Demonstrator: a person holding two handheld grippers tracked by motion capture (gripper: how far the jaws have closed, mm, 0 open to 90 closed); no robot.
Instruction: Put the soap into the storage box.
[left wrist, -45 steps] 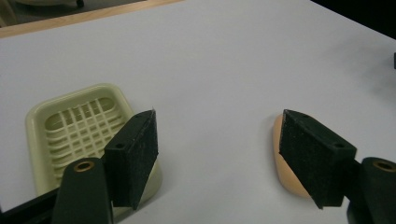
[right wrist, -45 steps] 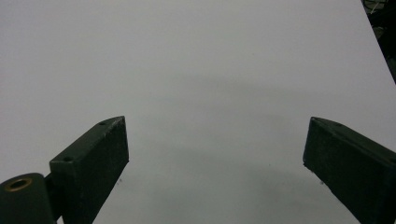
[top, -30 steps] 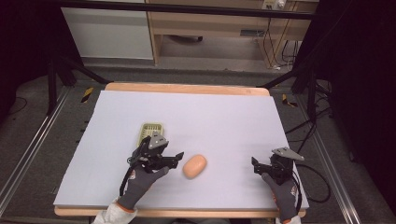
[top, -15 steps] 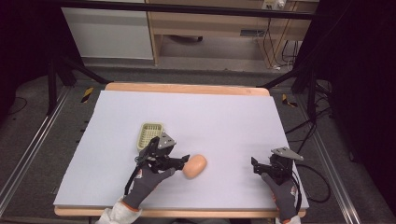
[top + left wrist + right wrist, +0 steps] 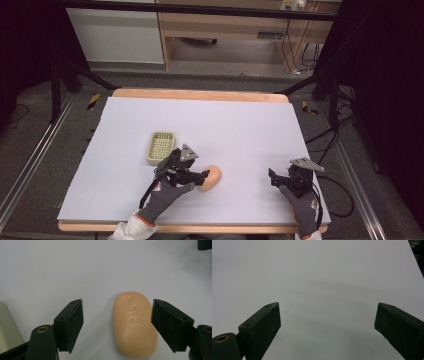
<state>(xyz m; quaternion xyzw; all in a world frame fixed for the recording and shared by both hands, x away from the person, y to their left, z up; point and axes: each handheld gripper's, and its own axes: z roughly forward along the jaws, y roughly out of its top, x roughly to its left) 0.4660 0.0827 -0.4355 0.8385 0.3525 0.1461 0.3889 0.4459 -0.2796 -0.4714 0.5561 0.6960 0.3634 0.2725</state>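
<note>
On the white table [image 5: 250,130], the spread left hand-held gripper [image 5: 117,315] straddles the soap [image 5: 134,323], lengthwise along its jaws.

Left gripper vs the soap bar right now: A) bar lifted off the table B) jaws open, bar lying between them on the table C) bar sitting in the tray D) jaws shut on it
B: in the left gripper view the left gripper has its jaws spread, with the soap bar flat on the table between them, off-centre toward one jaw.
</note>
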